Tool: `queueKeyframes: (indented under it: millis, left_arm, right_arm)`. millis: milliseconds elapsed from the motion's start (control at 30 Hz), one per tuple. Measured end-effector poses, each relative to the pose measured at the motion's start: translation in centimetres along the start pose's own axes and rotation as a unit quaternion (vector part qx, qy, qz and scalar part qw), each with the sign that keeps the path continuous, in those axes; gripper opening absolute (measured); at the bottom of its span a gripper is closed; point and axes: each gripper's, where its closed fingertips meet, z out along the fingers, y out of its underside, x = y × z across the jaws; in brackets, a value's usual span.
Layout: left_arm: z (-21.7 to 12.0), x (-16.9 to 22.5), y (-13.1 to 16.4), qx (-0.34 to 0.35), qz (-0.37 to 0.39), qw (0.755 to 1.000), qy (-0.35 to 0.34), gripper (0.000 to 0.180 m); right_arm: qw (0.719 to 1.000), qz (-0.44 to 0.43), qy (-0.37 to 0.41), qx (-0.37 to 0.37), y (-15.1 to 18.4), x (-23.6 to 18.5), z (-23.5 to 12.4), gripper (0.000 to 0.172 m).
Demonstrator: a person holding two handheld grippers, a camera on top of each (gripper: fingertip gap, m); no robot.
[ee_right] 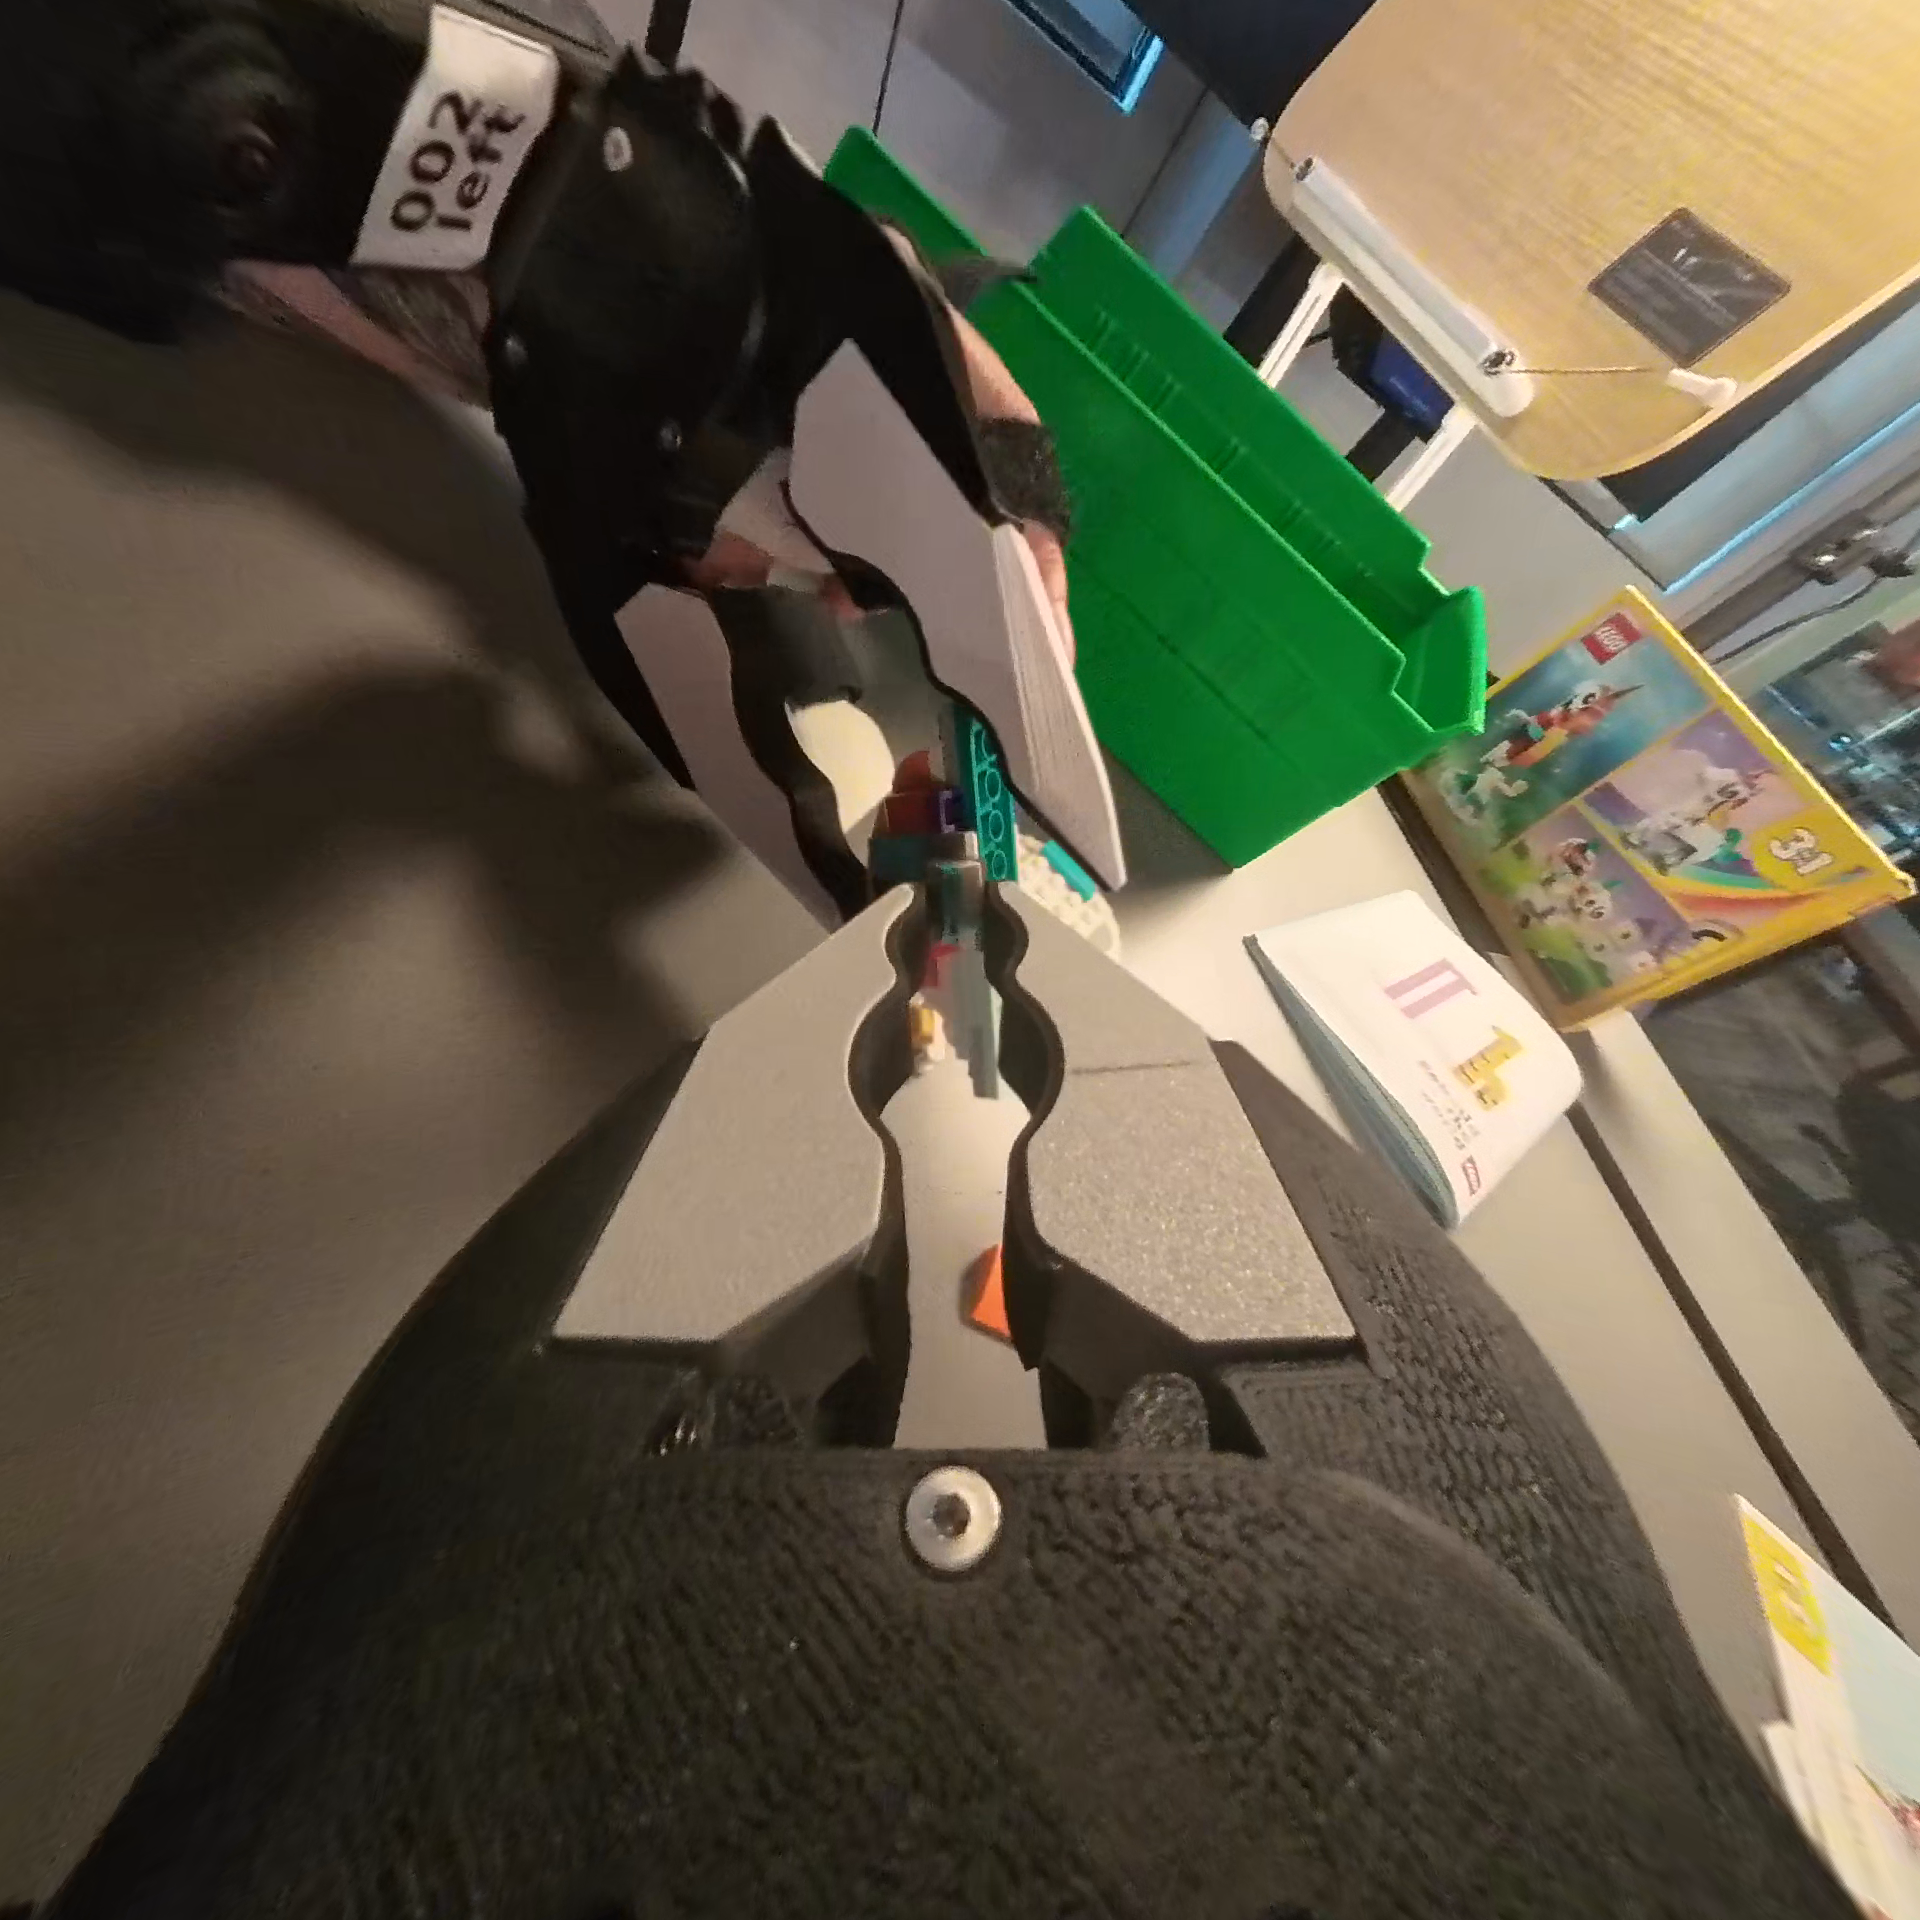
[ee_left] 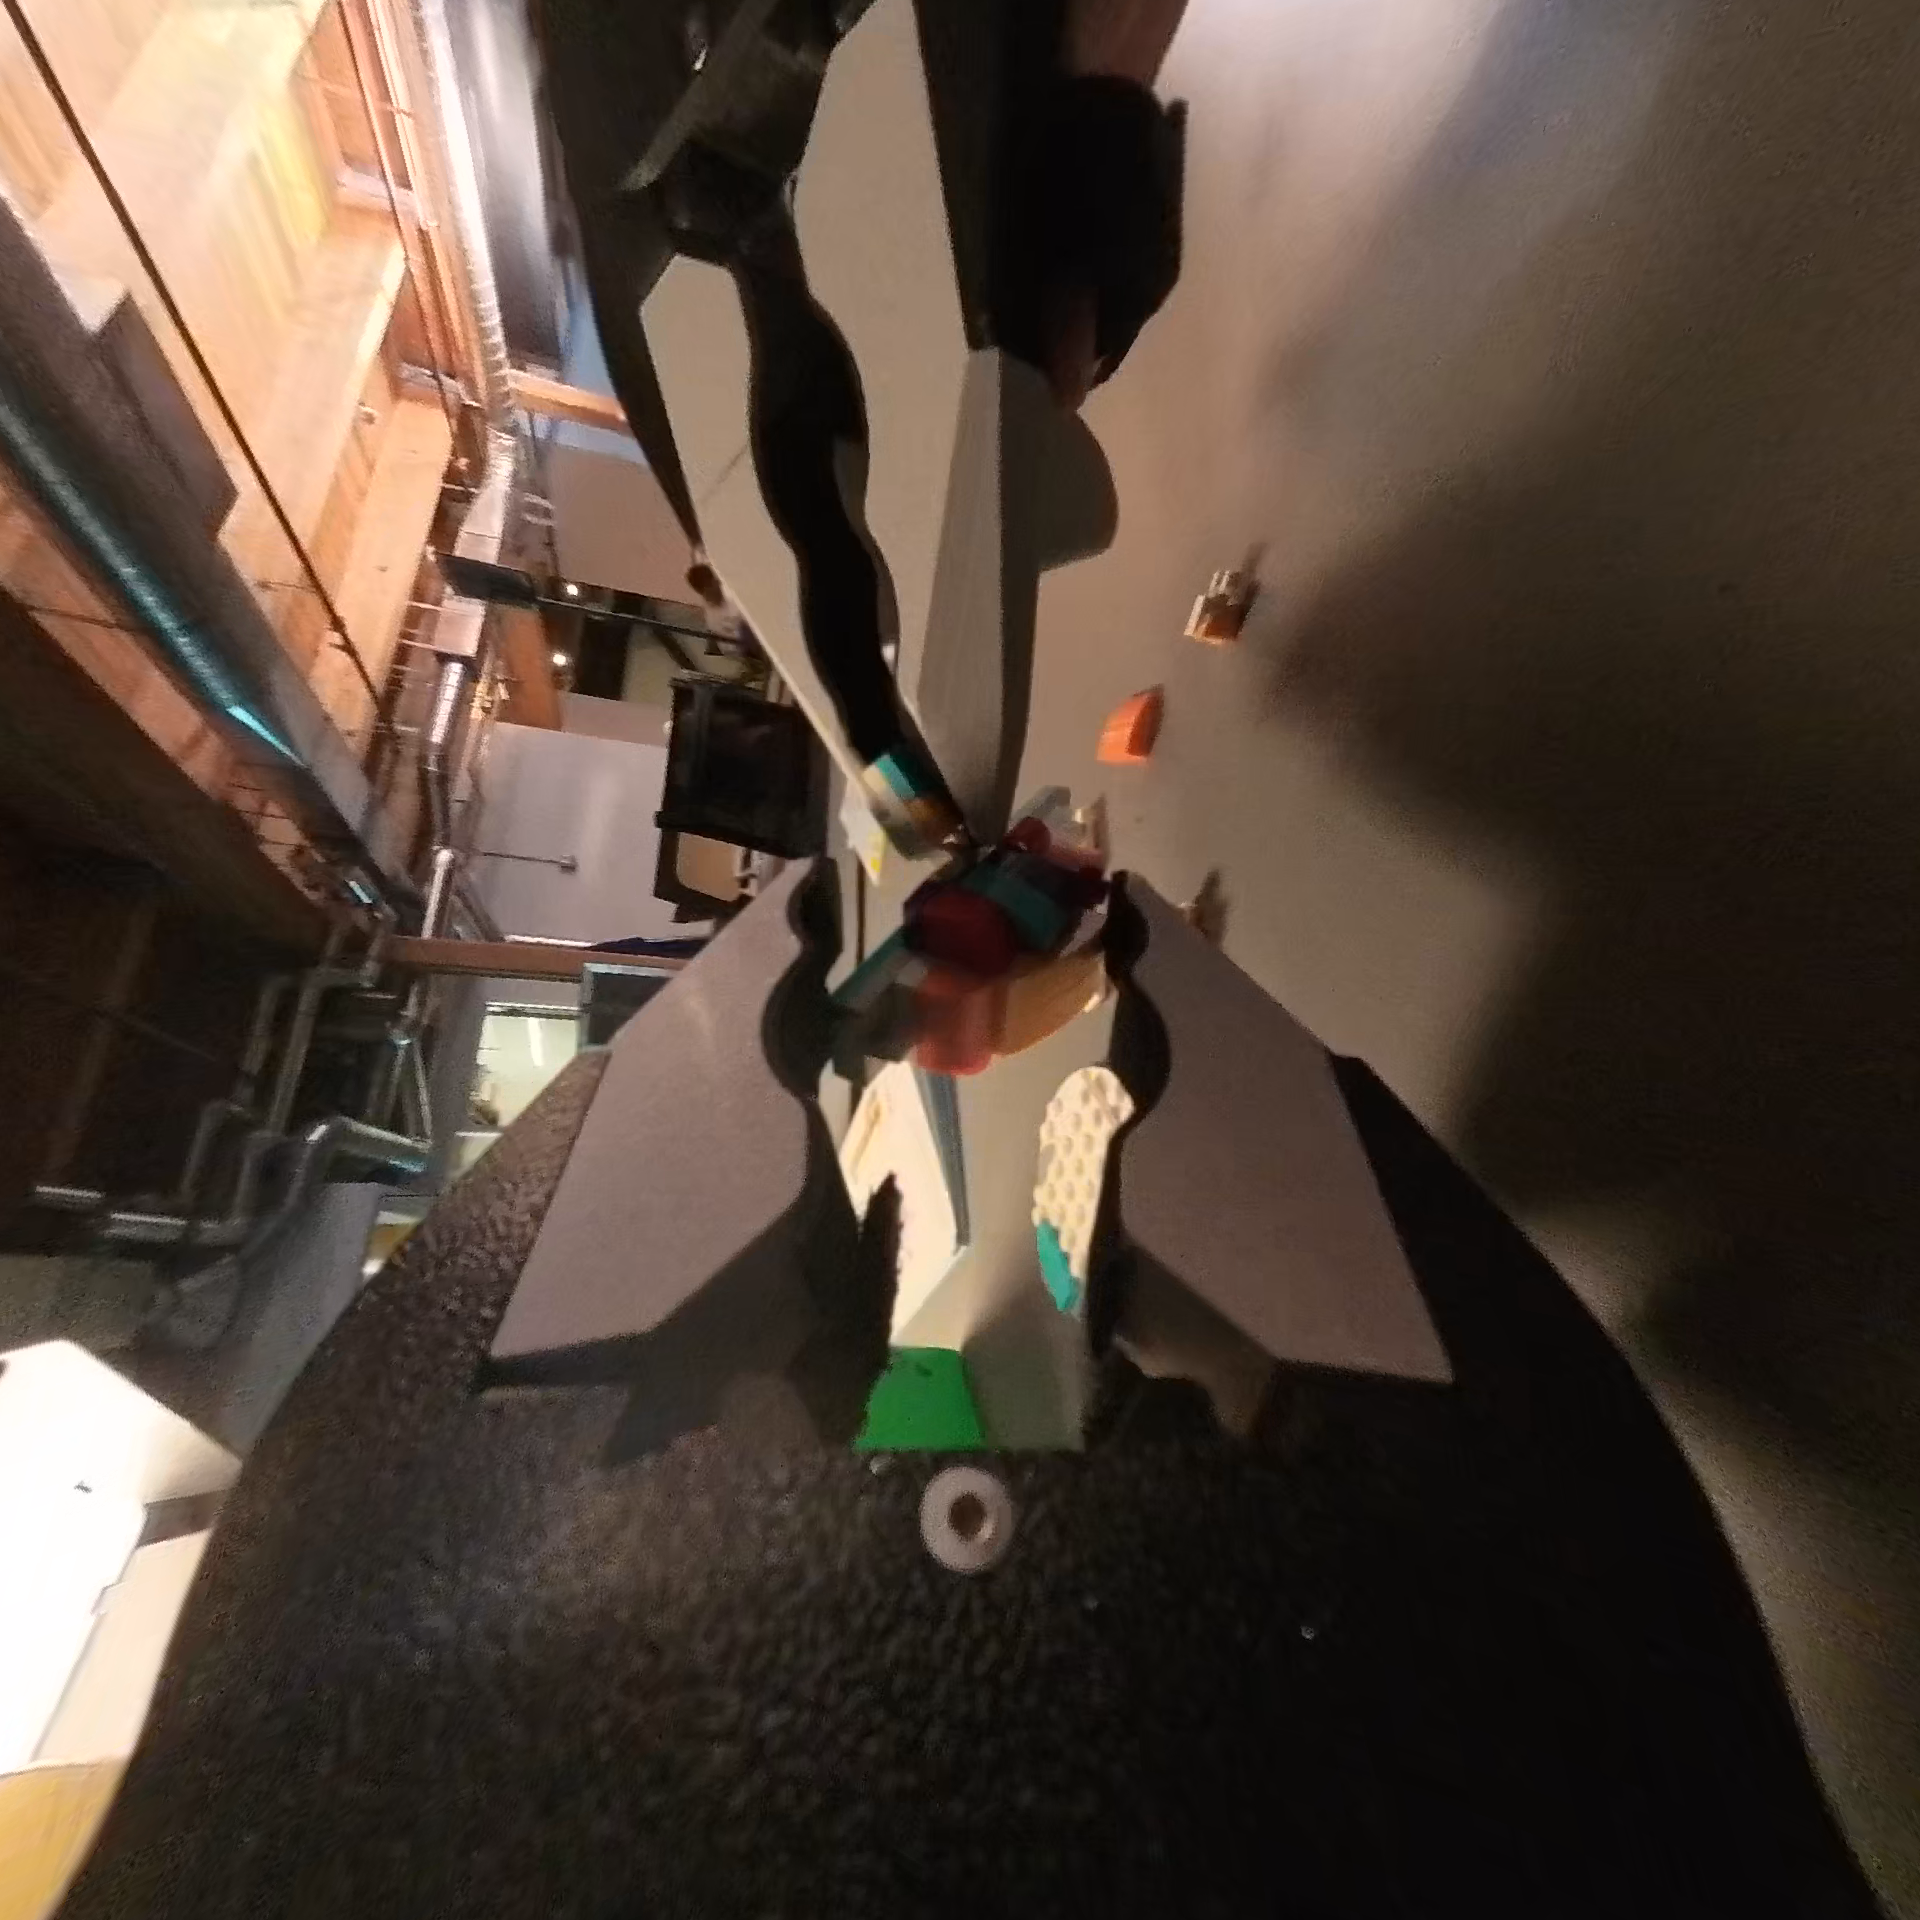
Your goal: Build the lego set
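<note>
Right claw (ee_right: 951, 914) clenched on brick model (ee_right: 961, 883), left claw (ee_left: 961, 904) released around it, green bin (ee_right: 1226, 623) near.

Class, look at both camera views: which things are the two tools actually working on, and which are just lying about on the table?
In hand:
- brick model, between the open left tool
- thin brick piece, pinched by the right tool

Lying about:
- orange brick
- white studded plate
- green bin
- booklet
- toy box

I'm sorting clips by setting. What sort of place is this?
Probably an office or lab workbench: a grey tabletop holding a green plastic bin, a colourful toy-brick box and a white instruction booklet.
</note>
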Motion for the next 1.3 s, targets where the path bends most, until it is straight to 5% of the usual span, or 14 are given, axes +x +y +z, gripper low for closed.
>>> queueKeyframes:
  millis: [133, 333, 600, 800, 967, 1000, 1067, 1300]
  left_arm:
    - [0.3, 0.4, 0.6, -0.024, -0.015, 0.999, 0.018, 0.047]
    - [0.4, -1.6, 1.6, -0.049, -0.104, 0.993, -0.022, 0.046]
    - [-0.4, -2.8, 0.2, 0.007, -0.202, 0.979, -0.016, 0.045]
    - [-0.6, -1.4, -1.3, 0.063, -0.332, 0.937, 0.089, 0.045]
    - [-2.1, -0.5, -2.7, 0.132, -0.461, 0.854, 0.204, 0.044]
    - [-2.6, -0.4, -3.1, 0.154, -0.476, 0.837, 0.221, 0.031]
    - [-3.0, -1.1, -3.7, 0.194, -0.511, 0.807, 0.225, 0.043]
    - [-2.6, -1.0, -3.9, 0.19, -0.493, 0.819, 0.223, 0.026]
  right_arm:
    - [0.999, 0.02, -0.026, 0.006, 0.0, -0.6, 0.0, 0.007]
    - [0.998, -0.002, 0.053, 0.032, -1.3, 1.2, 0.1, 0.005]
    - [0.979, 0.132, 0.022, 0.153, -3.6, 1.8, -0.8, 0.005]
    - [0.972, 0.157, -0.04, 0.171, -3.7, 0.9, -1.3, 0.004]
    - [0.96, 0.193, -0.083, 0.185, -4.0, 0.1, -1.0, 0.006]
    - [0.956, 0.204, -0.099, 0.188, -4.0, -0.1, -1.1, 0.006]
    - [0.947, 0.225, -0.114, 0.199, -4.2, -0.1, -1.4, 0.005]
    - [0.937, 0.247, -0.136, 0.206, -4.2, -0.2, -1.7, 0.005]
